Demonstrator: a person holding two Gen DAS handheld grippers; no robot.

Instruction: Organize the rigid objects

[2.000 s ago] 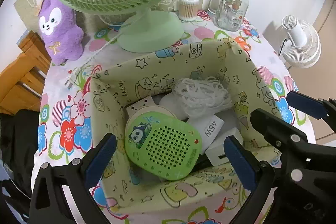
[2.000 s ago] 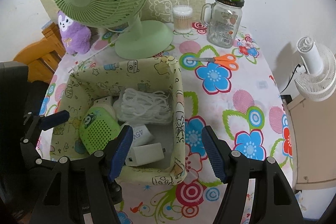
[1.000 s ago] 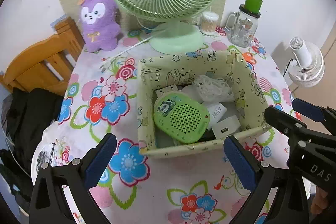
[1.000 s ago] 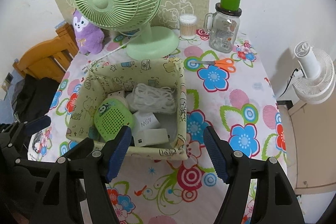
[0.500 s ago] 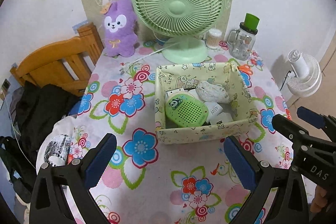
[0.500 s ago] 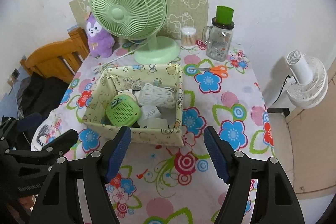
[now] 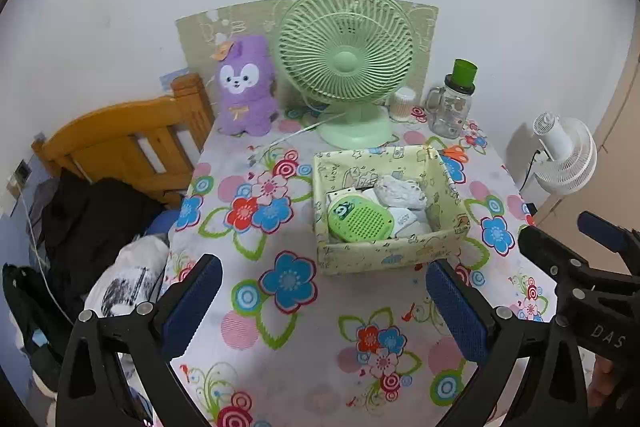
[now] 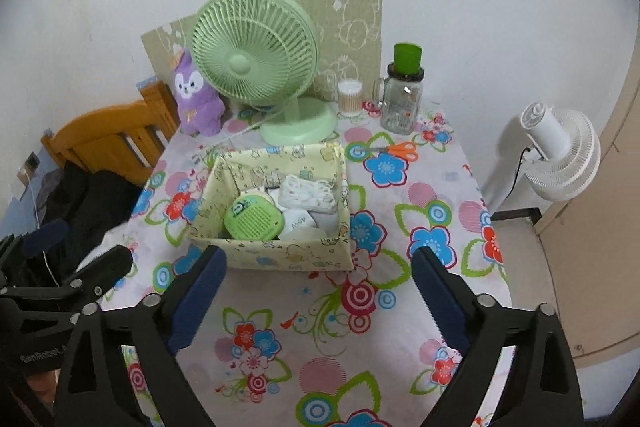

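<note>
- The left gripper [image 7: 324,301] hung above the near part of the flowered tablecloth [image 7: 280,331], its blue-padded jaws spread wide with nothing between them but bare cloth.
- The right gripper [image 8: 318,293] stood in much the same pose over the near edge of the table, its jaws opening to a wide spread and empty; neither pad touched anything.
- Each tool showed in the other's view: the right one at the right edge of the left camera's picture, the left one at the lower left of the right camera's.
- The fabric storage box [image 8: 280,255] (pale yellow, printed with cartoon figures) sat on the table beyond both sets of fingers, well clear of them.
- Inside it lay the green speaker [image 8: 252,219] with a panda face, white chargers [image 8: 298,221] beside it, and a bundle of white cable [image 8: 308,197] toward the back.
- Behind the box stood a green desk fan [image 8: 256,63], with a purple plush toy [image 8: 196,95] to its left and a cotton-swab jar [image 8: 349,98] and a glass mug [image 8: 402,99] with a green lid to its right.
- Orange scissors [image 8: 400,149] lay flat on the cloth, right of the box and apart from it.
</note>
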